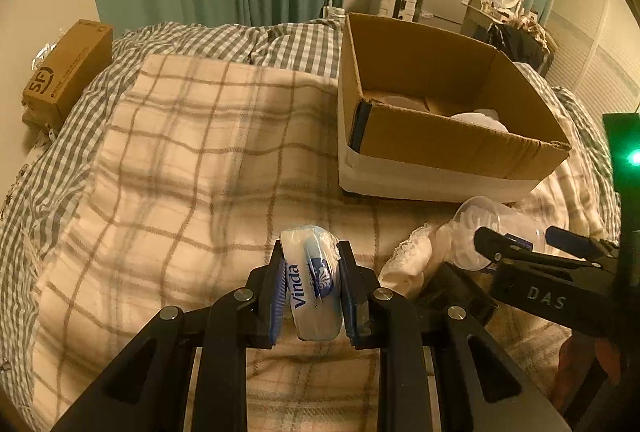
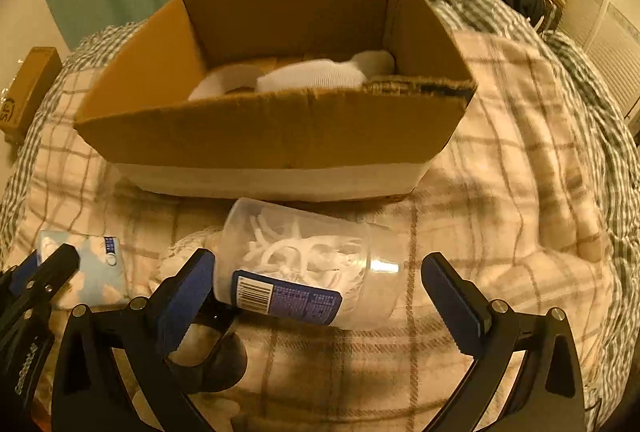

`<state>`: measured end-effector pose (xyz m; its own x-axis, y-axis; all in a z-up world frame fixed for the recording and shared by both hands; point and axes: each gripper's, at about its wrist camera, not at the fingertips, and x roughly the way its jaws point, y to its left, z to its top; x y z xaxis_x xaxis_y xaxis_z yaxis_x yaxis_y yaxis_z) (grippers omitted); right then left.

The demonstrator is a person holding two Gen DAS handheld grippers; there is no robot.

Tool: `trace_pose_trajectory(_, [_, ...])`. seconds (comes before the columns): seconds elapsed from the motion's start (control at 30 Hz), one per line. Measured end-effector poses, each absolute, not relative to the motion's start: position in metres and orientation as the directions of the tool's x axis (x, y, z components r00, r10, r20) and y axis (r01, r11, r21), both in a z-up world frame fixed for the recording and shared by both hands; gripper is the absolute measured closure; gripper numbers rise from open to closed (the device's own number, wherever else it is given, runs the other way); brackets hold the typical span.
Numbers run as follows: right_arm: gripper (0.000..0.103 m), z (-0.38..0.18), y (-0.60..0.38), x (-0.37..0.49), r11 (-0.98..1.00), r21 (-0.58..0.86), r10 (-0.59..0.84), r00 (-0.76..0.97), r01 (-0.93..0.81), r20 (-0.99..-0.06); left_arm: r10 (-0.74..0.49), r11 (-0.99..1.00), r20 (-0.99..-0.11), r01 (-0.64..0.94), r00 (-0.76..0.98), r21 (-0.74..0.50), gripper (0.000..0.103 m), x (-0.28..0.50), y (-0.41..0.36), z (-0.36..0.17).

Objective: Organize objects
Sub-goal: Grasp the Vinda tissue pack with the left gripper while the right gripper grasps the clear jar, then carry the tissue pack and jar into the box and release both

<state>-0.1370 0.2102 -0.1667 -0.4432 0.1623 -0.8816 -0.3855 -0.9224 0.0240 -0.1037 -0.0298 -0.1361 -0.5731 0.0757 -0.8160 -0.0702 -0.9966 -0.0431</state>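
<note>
My left gripper point(image 1: 310, 246) is shut on a blue and white Vinda tissue pack point(image 1: 310, 280), held on edge just above the plaid blanket. The pack also shows in the right wrist view point(image 2: 90, 272) with the left gripper's fingers point(image 2: 56, 264) on it. My right gripper point(image 2: 318, 278) is open, its jaws on either side of a clear plastic jar point(image 2: 304, 264) lying on its side with white pieces inside and a blue label. The jar also shows in the left wrist view point(image 1: 486, 222). An open cardboard box point(image 2: 256, 136) stands just beyond, holding white cloth items point(image 2: 312, 74).
The box also shows at the right in the left wrist view point(image 1: 456, 136). A white lace-edged cloth point(image 1: 408, 256) lies beside the jar. A dark object point(image 2: 224, 360) lies under the right gripper. A small brown carton point(image 1: 68, 68) sits at the bed's far left. Plaid blanket point(image 1: 180, 160) covers the bed.
</note>
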Motion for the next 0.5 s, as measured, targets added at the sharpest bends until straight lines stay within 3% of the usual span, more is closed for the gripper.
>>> trace_pose_trajectory(0.13, [0.010, -0.169, 0.209, -0.134, -0.930, 0.051, 0.125, -0.445, -0.363, -0.887, 0.098, -0.995, -0.824, -0.076, -0.558, -0.066, 0.079, -0.103, -0.029, -0.135])
trace_pose_trajectory(0.5, [0.010, -0.117, 0.206, -0.094, -0.944, 0.029, 0.155, -0.522, -0.327, -0.839, 0.126, -0.992, -0.787, -0.092, -0.604, -0.089, 0.079, -0.089, -0.026, -0.087])
